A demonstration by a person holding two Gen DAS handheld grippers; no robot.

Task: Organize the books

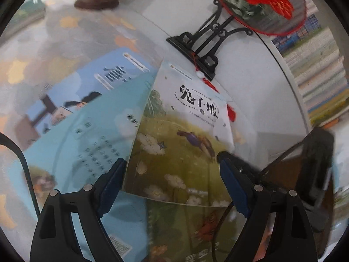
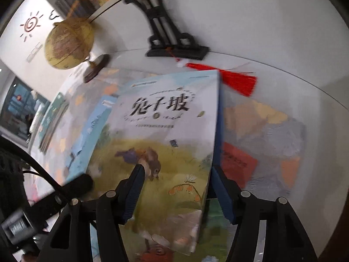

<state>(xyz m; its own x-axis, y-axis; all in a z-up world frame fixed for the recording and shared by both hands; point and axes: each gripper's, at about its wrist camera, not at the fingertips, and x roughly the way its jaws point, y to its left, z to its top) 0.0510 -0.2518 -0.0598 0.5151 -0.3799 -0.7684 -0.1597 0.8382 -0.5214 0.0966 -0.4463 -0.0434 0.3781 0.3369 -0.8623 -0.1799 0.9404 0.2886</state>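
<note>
A picture book with a rabbit on a green meadow [image 1: 181, 131] [image 2: 165, 131] lies on top of a fanned pile on the table. Under it are a light blue back cover [image 1: 93, 144] and a blue book [image 1: 87, 83]. My left gripper [image 1: 174, 183] hangs open over the rabbit book's near part, one finger on either side of it in the picture. My right gripper [image 2: 177, 193] is open too. Its left finger [image 2: 133, 192] is over the cover and its right finger [image 2: 222, 194] is just past the book's right edge. Neither pad visibly presses on the book.
A globe [image 2: 69, 43] stands at the back left. A round embroidered fan on a black stand [image 2: 174, 43] with a red tassel [image 2: 237, 80] stands behind the pile. Shelved books [image 1: 316, 65] fill the right, and more books [image 2: 52, 120] lie far left. A patchwork cloth [image 2: 272, 131] covers the table.
</note>
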